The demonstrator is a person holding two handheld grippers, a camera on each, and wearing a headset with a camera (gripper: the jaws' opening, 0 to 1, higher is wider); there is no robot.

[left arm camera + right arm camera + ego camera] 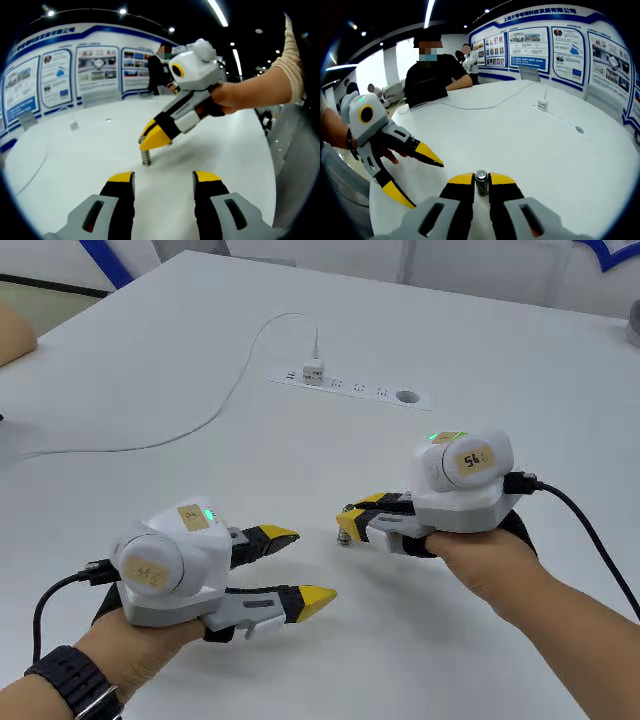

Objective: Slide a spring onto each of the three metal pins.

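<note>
While my left gripper (308,565) rests on the table (250,440) with jaws spread and empty, the spring (345,537) stands upright just right of it, pinched near its top by the right gripper (352,524) (pin inside? cannot tell). I judge one pin in hand at best, two left.

I see one metal pin (481,182), a short silvery cylinder with a rounded, shiny top, pinched between the yellow-tipped jaws of the right hand-held gripper (151,140). A spring (145,158) of tight grey coils wraps its shaft below the jaws. In the left gripper view the pin stands roughly upright, its lower end down at the white counter (300,440); I cannot tell whether it touches.
</note>
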